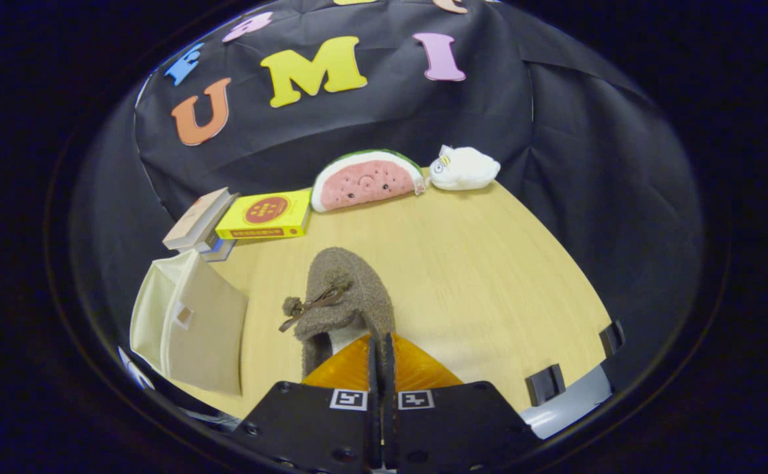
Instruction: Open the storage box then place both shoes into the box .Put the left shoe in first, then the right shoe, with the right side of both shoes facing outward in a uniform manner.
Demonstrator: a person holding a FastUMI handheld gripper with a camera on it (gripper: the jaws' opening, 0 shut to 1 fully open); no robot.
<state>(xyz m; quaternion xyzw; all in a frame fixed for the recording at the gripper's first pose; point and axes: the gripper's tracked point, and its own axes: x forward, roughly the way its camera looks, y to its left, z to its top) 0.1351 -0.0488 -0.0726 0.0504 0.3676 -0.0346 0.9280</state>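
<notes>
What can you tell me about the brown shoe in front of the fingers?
The brown shoe is a fuzzy, fleece-like slipper with a thin brown lace bow and a pompom on top. Its toe points away toward the watermelon plush. Its heel end, with a pale lining, sits at the gripper, whose fingers are closed together on the heel rim. It seems to be over the wooden table, right of the beige storage box.

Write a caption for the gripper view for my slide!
Gripper jaws pinch the fuzzy brown slipper's heel edge beside the beige storage box on the wooden table.
</notes>
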